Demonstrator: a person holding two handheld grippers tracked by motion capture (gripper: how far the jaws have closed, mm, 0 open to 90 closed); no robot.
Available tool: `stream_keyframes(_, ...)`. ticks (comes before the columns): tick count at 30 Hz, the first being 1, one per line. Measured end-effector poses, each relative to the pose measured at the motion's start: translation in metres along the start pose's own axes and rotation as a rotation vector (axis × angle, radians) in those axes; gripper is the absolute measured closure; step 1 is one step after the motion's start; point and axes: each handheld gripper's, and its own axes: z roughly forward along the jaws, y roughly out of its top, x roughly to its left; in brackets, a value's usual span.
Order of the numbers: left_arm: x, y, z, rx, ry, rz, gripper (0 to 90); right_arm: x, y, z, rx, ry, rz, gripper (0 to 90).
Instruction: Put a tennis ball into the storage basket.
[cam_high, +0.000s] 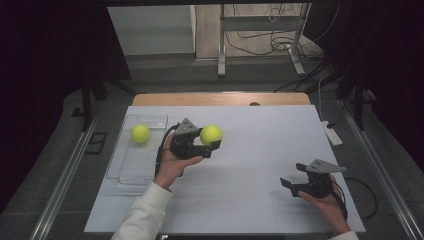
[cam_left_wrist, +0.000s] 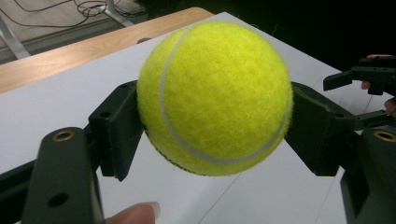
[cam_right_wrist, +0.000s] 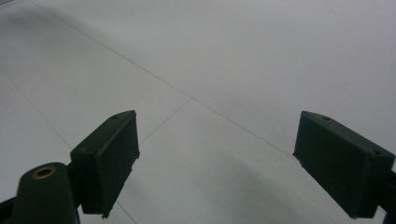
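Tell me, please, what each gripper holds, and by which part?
The left tongs clamp a ball across its middle. The right tongs are open and hold nothing.

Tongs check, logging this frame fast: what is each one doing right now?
Left tongs: closed on a tennis ball, held above the table.
Right tongs: open, nothing between them.

One ball (cam_high: 140, 133) in tray (cam_high: 125, 167), left of held ball (cam_high: 211, 134).

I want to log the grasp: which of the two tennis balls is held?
The ball clamped in the left hand-held gripper; the other ball lies in the clear tray.
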Motion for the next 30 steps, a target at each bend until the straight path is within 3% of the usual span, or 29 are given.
stream_keyframes(24, 0.012, -0.002, -0.015, -0.016, 0.032, -0.023, 26.0, -0.001, -0.001, -0.001, -0.005, -0.002, 0.007, 14.2)
stream_keyframes(30, 0.014, -0.002, -0.019, -0.018, 0.056, -0.022, 26.0, -0.002, 0.0, -0.002, -0.01, -0.004, 0.011, 14.3)
